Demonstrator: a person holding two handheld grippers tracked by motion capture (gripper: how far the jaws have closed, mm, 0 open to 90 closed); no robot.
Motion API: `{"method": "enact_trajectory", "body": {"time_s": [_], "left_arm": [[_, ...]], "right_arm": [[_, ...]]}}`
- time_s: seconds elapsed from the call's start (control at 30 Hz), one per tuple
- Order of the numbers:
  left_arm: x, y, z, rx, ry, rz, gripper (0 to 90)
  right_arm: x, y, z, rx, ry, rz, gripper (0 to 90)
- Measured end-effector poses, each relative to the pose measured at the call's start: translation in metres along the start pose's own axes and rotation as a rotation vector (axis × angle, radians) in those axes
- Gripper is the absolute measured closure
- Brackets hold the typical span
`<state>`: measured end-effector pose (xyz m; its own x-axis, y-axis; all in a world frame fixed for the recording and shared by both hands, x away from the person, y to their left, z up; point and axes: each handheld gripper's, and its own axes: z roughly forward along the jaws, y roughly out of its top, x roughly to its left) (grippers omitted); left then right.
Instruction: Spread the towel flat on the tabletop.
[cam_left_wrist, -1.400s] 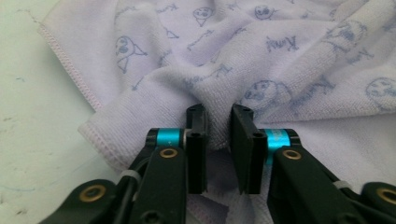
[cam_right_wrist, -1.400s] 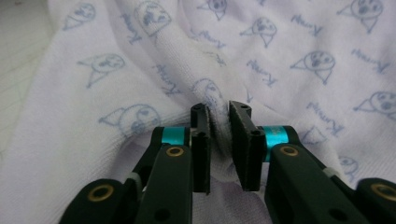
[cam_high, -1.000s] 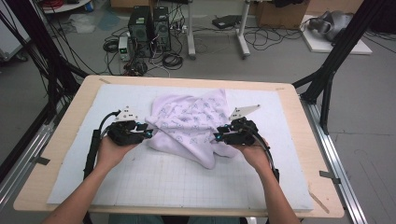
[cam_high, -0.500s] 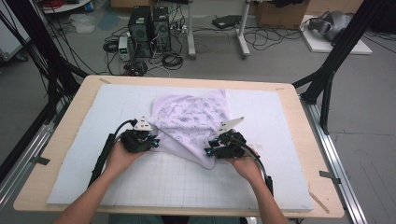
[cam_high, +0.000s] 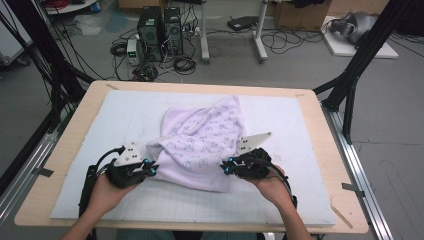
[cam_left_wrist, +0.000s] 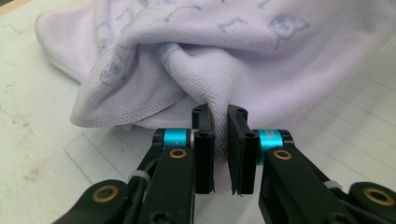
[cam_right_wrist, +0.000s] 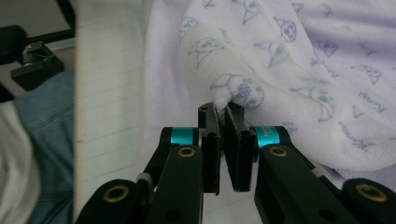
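Since a second ago, we see both hands drawn nearer the person's edge of the table (cam_high: 320, 125), and the towel (cam_high: 202, 145) pulled along, now bunched rather than spread. Both pairs of jaws have just been closing. The left gripper (cam_high: 150, 169) now pinches a fold at the towel's left edge, cloth squeezed between its pads (cam_left_wrist: 204, 140) (a thin gap stays, filled with fabric). The right gripper (cam_high: 227, 166) pinches a small peak of cloth on the towel's right side. The towel lies mid-table on the white mat (cam_high: 125, 115), pale lilac with small printed figures, its near half rucked into thick folds between the two grippers, stitched hem showing underneath.
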<state>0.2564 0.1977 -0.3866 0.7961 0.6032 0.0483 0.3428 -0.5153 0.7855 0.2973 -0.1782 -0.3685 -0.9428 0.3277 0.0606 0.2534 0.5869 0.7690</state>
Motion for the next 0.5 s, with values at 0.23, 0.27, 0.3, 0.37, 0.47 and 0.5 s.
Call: {"method": "enact_trajectory", "body": {"time_s": [0.23, 0.27, 0.3, 0.37, 0.47, 0.5], "left_arm": [[-0.015, -0.001, -0.021, -0.014, -0.06, 0.031, 63.3], [-0.013, -0.002, -0.018, -0.015, -0.065, 0.033, 63.4], [-0.012, -0.004, -0.015, -0.014, -0.068, 0.028, 63.6], [-0.008, -0.008, -0.002, 0.001, -0.071, 0.026, 64.2], [-0.005, -0.014, 0.021, 0.04, -0.086, 0.025, 65.3], [-0.005, -0.015, 0.026, 0.049, -0.086, 0.028, 65.7]], "right_arm": [[0.017, 0.001, -0.02, -0.034, 0.067, -0.017, 71.5], [0.016, -0.001, -0.018, -0.022, 0.056, -0.012, 70.5], [0.014, -0.004, -0.014, -0.003, 0.047, -0.011, 69.3], [0.009, -0.013, -0.004, 0.029, 0.034, -0.005, 65.8], [0.003, -0.027, 0.012, 0.064, 0.019, 0.02, 61.4], [0.001, -0.032, 0.019, 0.076, 0.019, 0.032, 60.7]]}}
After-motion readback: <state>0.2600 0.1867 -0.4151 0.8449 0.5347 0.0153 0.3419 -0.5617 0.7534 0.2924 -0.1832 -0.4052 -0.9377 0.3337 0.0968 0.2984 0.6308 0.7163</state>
